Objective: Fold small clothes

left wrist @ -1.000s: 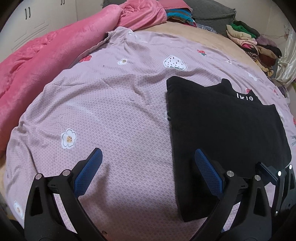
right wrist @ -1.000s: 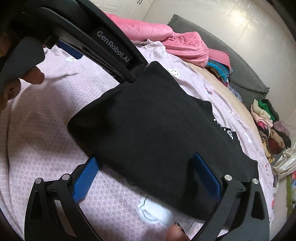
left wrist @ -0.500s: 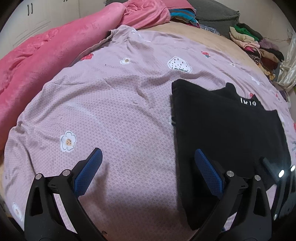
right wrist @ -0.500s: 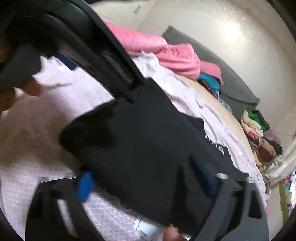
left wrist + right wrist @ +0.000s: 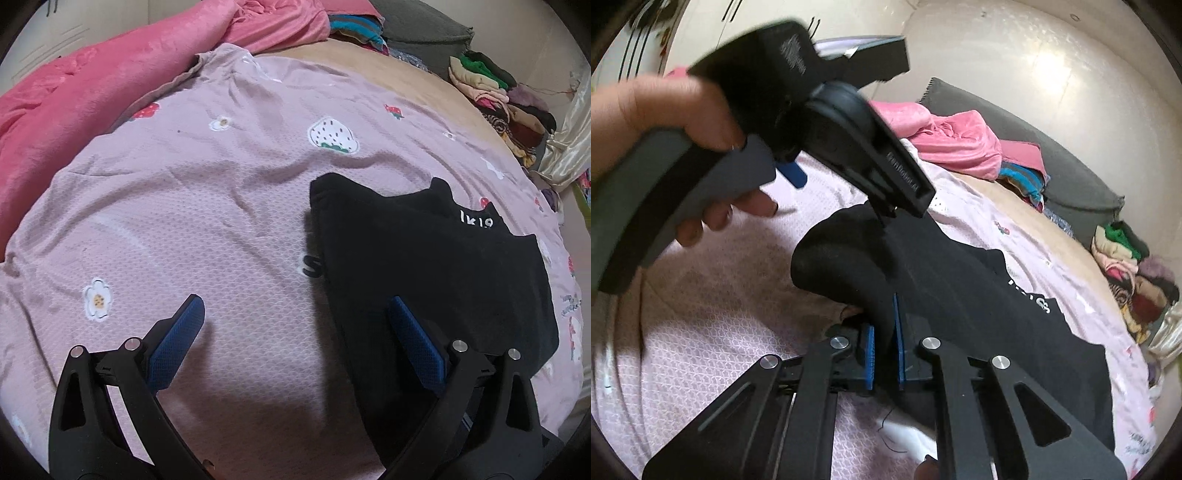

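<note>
A folded black garment (image 5: 424, 266) with white lettering lies on the pink patterned bedsheet (image 5: 192, 221). My left gripper (image 5: 295, 332) is open above the sheet; its right finger hangs over the garment's left edge. In the right wrist view my right gripper (image 5: 884, 347) is shut on the near edge of the black garment (image 5: 960, 295), which bunches up between the blue pads (image 5: 868, 354). The left gripper's body and the hand that holds it (image 5: 701, 147) fill the upper left of that view.
A pink blanket (image 5: 92, 85) lies bunched along the far left of the bed. A grey cushion (image 5: 424, 33) and a pile of assorted clothes (image 5: 502, 96) sit at the far right. A wall stands behind the bed.
My right gripper has closed on the garment's near edge and lifted it into a bunch. My left gripper has drawn back and up, staying open.
</note>
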Demonstrator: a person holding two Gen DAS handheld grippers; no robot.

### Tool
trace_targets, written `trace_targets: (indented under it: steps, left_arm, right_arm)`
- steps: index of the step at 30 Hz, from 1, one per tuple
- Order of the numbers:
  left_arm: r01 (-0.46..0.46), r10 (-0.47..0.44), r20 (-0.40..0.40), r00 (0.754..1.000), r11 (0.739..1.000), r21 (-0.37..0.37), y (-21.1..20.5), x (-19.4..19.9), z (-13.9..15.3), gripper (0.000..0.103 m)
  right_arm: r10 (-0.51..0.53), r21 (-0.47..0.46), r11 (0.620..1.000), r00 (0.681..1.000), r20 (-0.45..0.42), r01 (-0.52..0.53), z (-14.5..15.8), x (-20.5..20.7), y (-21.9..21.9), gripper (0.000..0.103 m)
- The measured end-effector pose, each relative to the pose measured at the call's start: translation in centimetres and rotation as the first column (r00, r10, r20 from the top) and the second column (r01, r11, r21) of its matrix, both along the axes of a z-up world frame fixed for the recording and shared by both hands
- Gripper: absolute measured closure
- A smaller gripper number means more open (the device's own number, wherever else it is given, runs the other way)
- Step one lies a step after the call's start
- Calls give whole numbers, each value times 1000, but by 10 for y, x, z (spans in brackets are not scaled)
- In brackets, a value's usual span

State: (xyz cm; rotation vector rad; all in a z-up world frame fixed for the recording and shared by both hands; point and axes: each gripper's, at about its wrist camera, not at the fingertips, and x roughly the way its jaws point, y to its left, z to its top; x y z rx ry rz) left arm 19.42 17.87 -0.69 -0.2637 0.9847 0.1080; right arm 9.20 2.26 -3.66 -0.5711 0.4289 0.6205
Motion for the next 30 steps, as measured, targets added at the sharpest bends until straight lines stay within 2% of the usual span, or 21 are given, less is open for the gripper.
trace_targets:
  steps: [7,18,20,23,25,26,28,30]
  left_arm:
    - [39,-39,-23,999,999,5,-10,10,-3,10]
    - [87,-90,-50,995,994,-63,-17,30,-16,10]
    - [105,-110,-49,993,990,-90,-20,32,-18,15]
    - [121,-129,-50,990,982,-145,-24,36,-23,34]
    - [134,-142,-43,989,978,-162,-27,38,-24,52]
    - [142,-151,-39,988,975,-173,-29,39,-24,56]
    - [151,-159,-31,987,973,-172,-33,40,-24,67]
    - [157,-163,-22,986,973,-166,-35,40,-23,73]
  right_arm:
    - [2,65,998,999,-41,1,4,7,-9,96]
    - [-2,119,993,998,-65,9,8,5,-19,96]
    - [-1,128,992,997,-73,10,9,5,-20,96]
    - [0,126,992,997,-77,10,9,4,-19,96]
    - [-4,124,992,997,-78,14,9,4,-19,96]
    - [-5,125,992,997,-80,15,9,6,-20,96]
    - [-6,127,992,996,-91,18,10,7,-20,96]
    - [-8,120,993,995,-97,20,9,7,-20,95]
